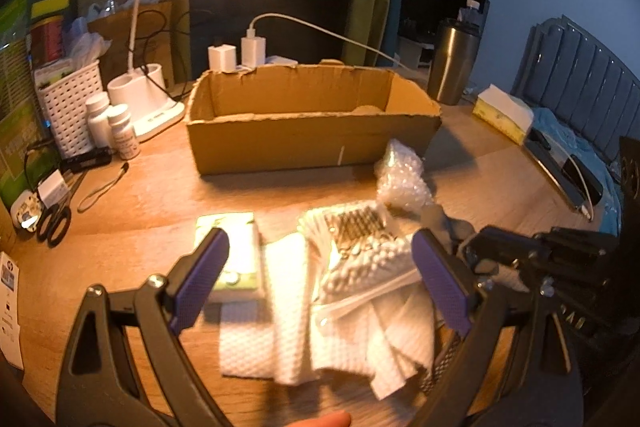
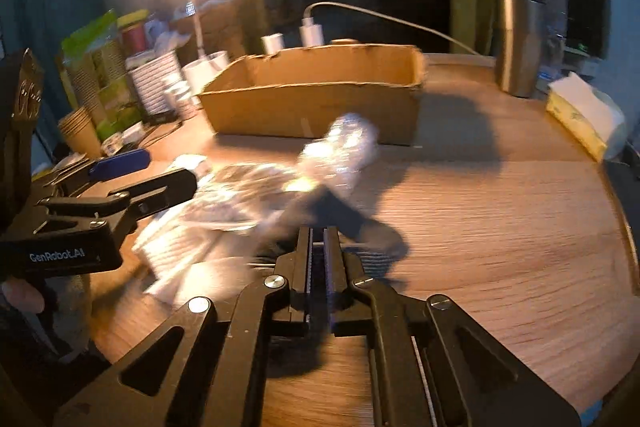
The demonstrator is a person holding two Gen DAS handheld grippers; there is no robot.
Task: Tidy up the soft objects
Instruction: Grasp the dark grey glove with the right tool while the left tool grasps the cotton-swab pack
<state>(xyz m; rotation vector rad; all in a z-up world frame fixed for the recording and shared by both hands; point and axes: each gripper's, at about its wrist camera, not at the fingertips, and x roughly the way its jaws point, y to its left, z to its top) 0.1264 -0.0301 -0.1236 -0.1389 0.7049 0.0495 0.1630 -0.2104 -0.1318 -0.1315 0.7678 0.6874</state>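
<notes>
On the far left of my left wrist view a white lattice basket (image 1: 70, 105) and two white pill bottles (image 1: 114, 125) stand by a lit desk lamp (image 1: 148, 95), all on a wooden table (image 1: 132, 195). Nearer the middle, my left gripper (image 1: 320, 277) hangs with its purple-padded jaws spread wide and nothing between them, poised over the pile of soft things. Under it lie a small green-and-white tissue pack (image 1: 236, 255), then a folded white paper towel (image 1: 280, 307), then a clear bag of cotton swabs (image 1: 360, 255) — touching or overlapping one another. Just right of these sits a crumpled wad of bubble wrap (image 1: 402, 179), near the front wall of the open cardboard box (image 1: 312, 143).

My right gripper (image 2: 318, 239) has its jaws drawn almost together. A dark, blurred shape sits right at the tips, but I cannot tell whether it is held.

I judge the sorting barely started: the soft items I can see are on the table, and the box looks close to empty, with only a pale shape showing in one far corner, too hidden to name.

The left view looks down into the box and shows the pile sharply. The right view is smeared, shows the box only from its side, but gives more of the bare tabletop, the steel tumbler (image 2: 518, 43) and the yellow tissue box (image 2: 582, 119) at far right.
</notes>
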